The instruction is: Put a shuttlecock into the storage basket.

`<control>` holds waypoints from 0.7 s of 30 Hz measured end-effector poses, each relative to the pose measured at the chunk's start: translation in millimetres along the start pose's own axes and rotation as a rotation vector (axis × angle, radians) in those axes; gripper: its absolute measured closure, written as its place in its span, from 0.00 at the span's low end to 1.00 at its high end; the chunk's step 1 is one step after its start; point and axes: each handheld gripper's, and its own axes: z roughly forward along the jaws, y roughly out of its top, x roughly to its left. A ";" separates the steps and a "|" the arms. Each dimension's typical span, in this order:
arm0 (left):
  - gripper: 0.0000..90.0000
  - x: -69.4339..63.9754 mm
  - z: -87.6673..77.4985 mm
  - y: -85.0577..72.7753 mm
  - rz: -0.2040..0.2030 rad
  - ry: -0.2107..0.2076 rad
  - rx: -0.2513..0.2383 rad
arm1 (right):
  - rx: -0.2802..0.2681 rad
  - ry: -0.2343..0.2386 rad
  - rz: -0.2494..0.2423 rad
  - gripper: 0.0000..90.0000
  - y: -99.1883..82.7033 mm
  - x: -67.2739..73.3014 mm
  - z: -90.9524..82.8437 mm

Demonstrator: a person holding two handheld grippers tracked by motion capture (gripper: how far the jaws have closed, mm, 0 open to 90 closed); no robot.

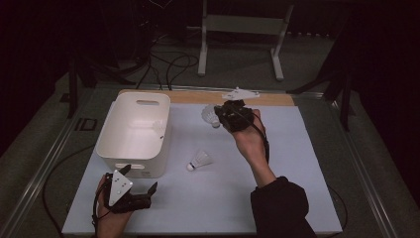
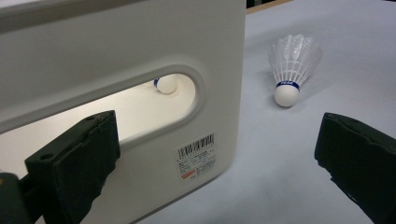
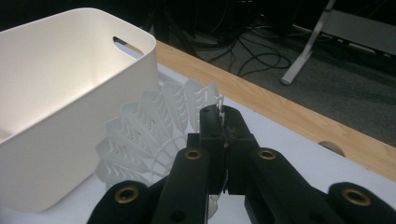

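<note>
My right gripper (image 1: pixel 221 116) (image 3: pixel 222 116) is raised over the far middle of the table, shut on the feather skirt of a white shuttlecock (image 1: pixel 211 116) (image 3: pixel 149 135), just right of the white bin (image 1: pixel 133 131) (image 3: pixel 60 93). A second shuttlecock (image 1: pixel 199 160) (image 2: pixel 292 65) lies on the white table sheet by the bin's near right corner. My left gripper (image 1: pixel 140 178) (image 2: pixel 219 130) stands open at the bin's near end, facing its handle slot, with nothing between the jaws. Through the slot a third shuttlecock's cork (image 2: pixel 166 85) shows inside the bin.
A wooden strip (image 1: pixel 267 99) (image 3: pixel 299 112) runs along the table's far edge. Beyond it, cables (image 1: pixel 168 64) and a white metal frame (image 1: pixel 242 29) sit on the dark floor. A barcode label (image 2: pixel 198 156) is stuck on the bin's near wall.
</note>
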 end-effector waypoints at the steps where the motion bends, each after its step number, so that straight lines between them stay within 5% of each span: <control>1: 0.01 0.0 -0.1 0.0 0.001 0.000 0.001 | 0.000 0.001 0.001 0.99 0.2 0.3 0.2; 21: 0.01 -0.1 0.1 -0.1 0.001 -0.001 0.000 | -0.012 0.016 -0.004 0.99 6.8 7.9 2.4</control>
